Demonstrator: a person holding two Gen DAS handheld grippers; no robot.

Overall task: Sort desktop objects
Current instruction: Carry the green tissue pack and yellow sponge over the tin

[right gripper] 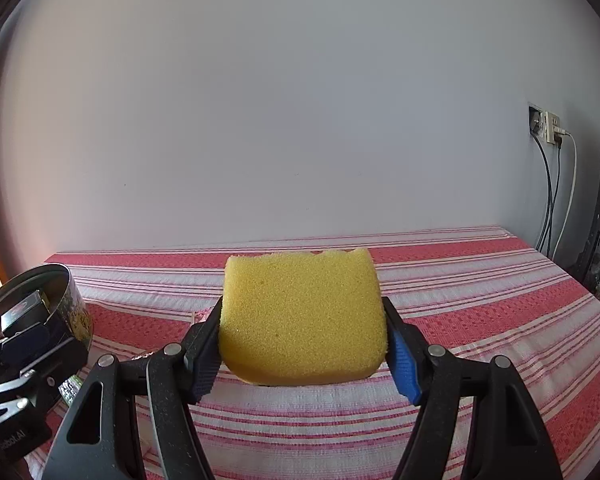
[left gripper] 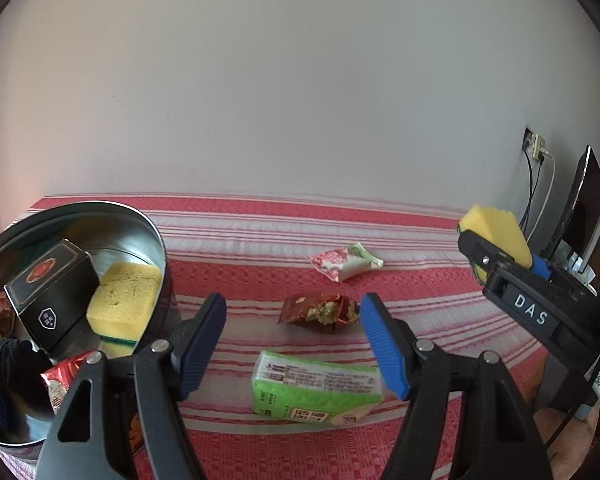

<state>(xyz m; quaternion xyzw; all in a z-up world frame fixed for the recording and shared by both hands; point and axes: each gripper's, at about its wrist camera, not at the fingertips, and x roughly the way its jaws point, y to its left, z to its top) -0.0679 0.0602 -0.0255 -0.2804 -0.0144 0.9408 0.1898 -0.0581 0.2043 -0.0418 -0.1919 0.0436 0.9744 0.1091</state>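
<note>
The right gripper [right gripper: 302, 344] has its jaws pinching a yellow sponge [right gripper: 302, 316] held up off the striped bench [right gripper: 480, 320], while the left gripper [left gripper: 292, 344] hangs with jaws spread and empty. Just under and between the left jaws lies a green pack [left gripper: 316, 390], beyond it a brown packet [left gripper: 320, 314], and farther off a pink packet [left gripper: 346, 266]. Left of those jaws the tin [left gripper: 156, 240] already holds a sponge, a black box and more, so sorting looks about half done, with three items and the held sponge left.

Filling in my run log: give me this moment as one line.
right gripper: shut on yellow sponge | left gripper: open above green packet | tin: partly filled
</note>
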